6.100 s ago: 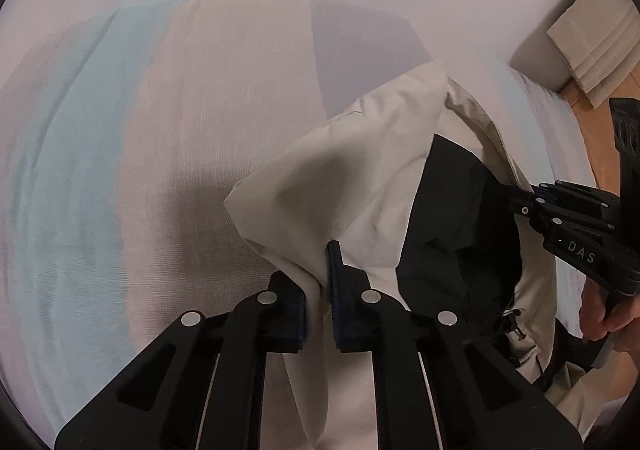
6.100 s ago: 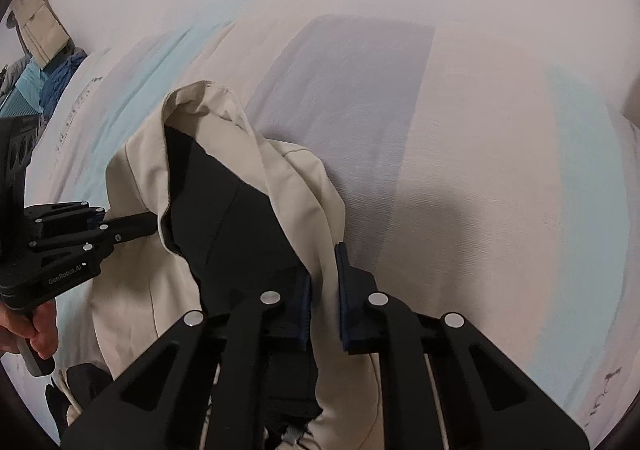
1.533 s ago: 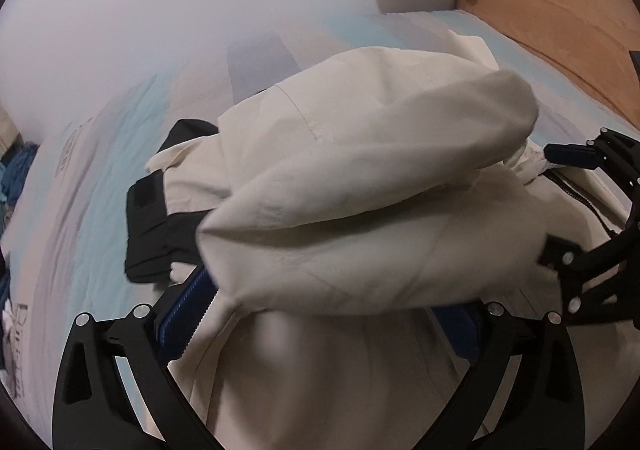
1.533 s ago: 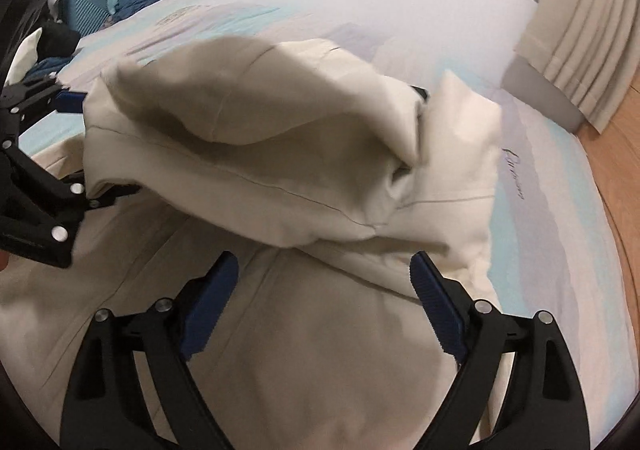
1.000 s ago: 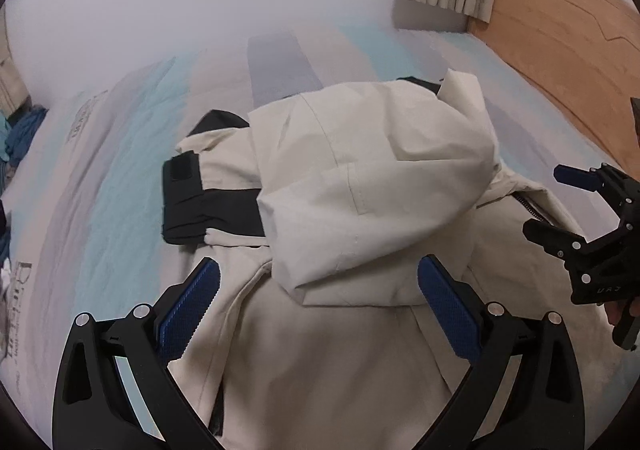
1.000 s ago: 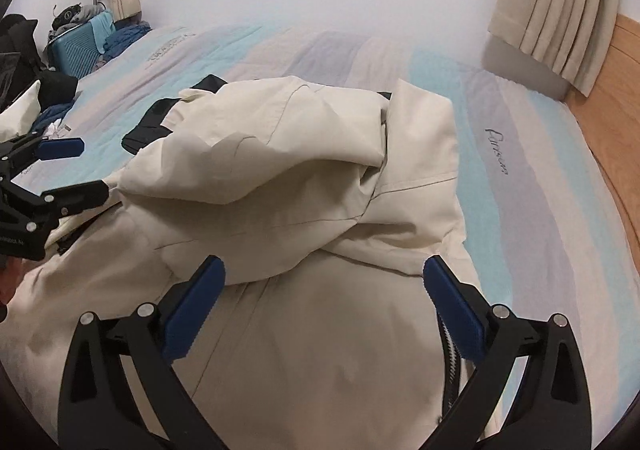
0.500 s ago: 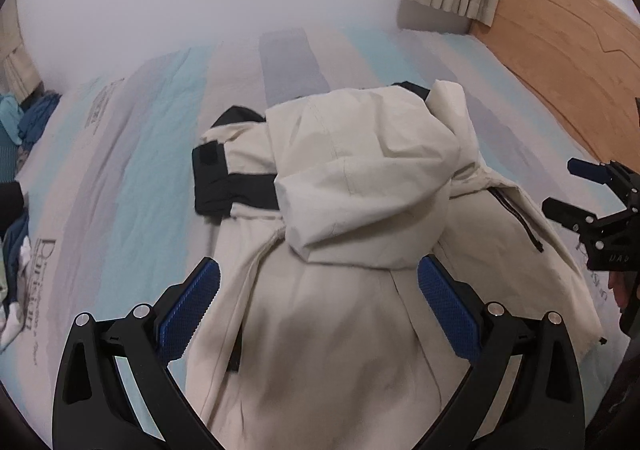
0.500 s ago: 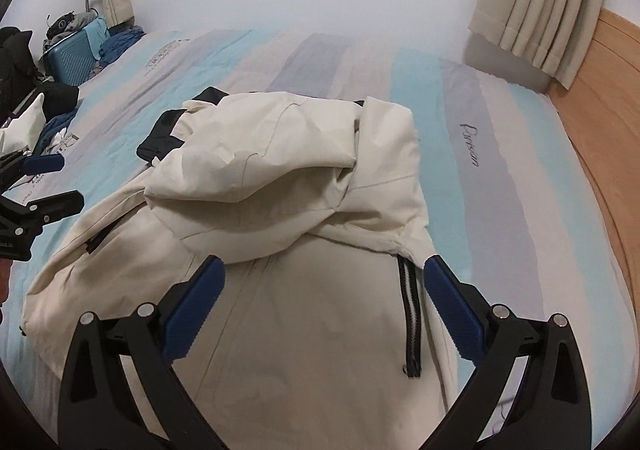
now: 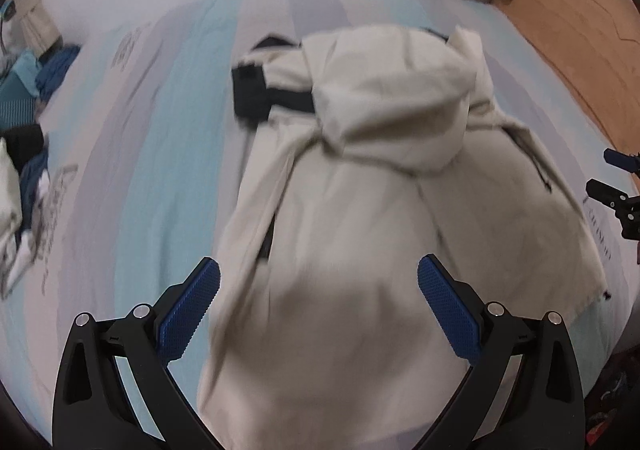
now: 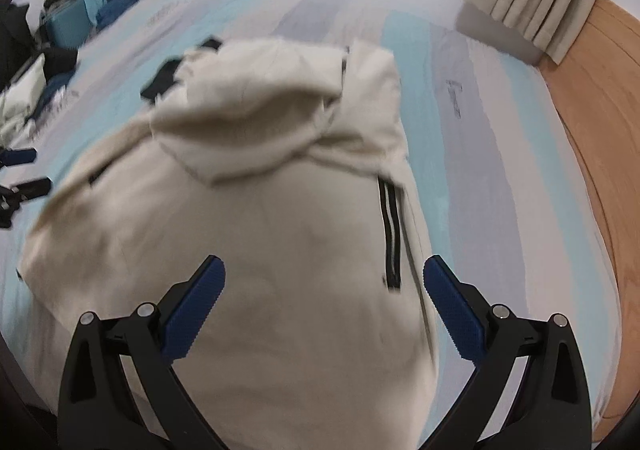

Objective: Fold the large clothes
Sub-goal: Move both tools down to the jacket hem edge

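Jacket: the cream jacket point(image 9: 360, 210) lies on the striped bed sheet point(image 9: 160, 170), filling the centre of both wrist views, its upper part doubled down over the body as a loose hump in the upper middle of each frame.
What changed: six seconds ago both grippers pinched the fabric; since then they have let go and pulled back, so the whole jacket now shows, smaller than half a second ago.
Left gripper: the left gripper point(image 9: 319, 304) has its blue pads spread wide apart at the bottom of its frame, holding nothing, above the lower part of the jacket.
Right gripper: the right gripper point(image 10: 324, 300) is likewise spread wide and empty; its tips also show at the right edge of the left view.
Black cuff: a black sleeve end point(image 9: 250, 96) sticks out on the upper left of the jacket.
Zip: a dark zip point(image 10: 390, 234) runs down right of centre in the right view.
Meaning for the task: the first fold looks laid; the jacket is still wide, so more folds seem needed.
Sharpness: both views are blurred by motion.
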The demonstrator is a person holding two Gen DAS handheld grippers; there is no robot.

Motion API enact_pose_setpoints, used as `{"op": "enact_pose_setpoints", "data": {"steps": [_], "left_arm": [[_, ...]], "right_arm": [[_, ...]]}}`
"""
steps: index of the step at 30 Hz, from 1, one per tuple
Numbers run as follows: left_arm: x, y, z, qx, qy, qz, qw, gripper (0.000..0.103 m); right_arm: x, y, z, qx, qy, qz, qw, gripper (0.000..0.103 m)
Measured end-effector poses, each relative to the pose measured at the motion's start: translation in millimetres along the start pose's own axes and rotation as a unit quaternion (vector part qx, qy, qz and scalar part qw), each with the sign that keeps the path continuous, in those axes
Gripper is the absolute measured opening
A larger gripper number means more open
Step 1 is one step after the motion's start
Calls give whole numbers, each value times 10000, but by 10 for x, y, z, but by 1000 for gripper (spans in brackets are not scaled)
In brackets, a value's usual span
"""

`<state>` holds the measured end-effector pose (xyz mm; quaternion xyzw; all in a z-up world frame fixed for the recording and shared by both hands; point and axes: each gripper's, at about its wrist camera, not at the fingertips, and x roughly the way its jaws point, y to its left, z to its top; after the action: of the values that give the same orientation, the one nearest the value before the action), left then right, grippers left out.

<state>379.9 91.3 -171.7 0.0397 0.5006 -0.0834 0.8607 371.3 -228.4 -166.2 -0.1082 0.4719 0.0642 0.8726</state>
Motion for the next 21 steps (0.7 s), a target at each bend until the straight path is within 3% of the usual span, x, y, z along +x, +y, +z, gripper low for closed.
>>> {"op": "enact_pose_setpoints", "data": {"steps": [13, 21], "left_arm": [[190, 369, -1021, -514, 878, -20, 9948, 97], [173, 477, -1121, -558, 862, 64, 9947, 97]], "right_arm": [[374, -366, -1014, 98, 1200, -337, 9921, 95], [461, -491, -1304, 214, 1542, -387, 9871, 95]]}}
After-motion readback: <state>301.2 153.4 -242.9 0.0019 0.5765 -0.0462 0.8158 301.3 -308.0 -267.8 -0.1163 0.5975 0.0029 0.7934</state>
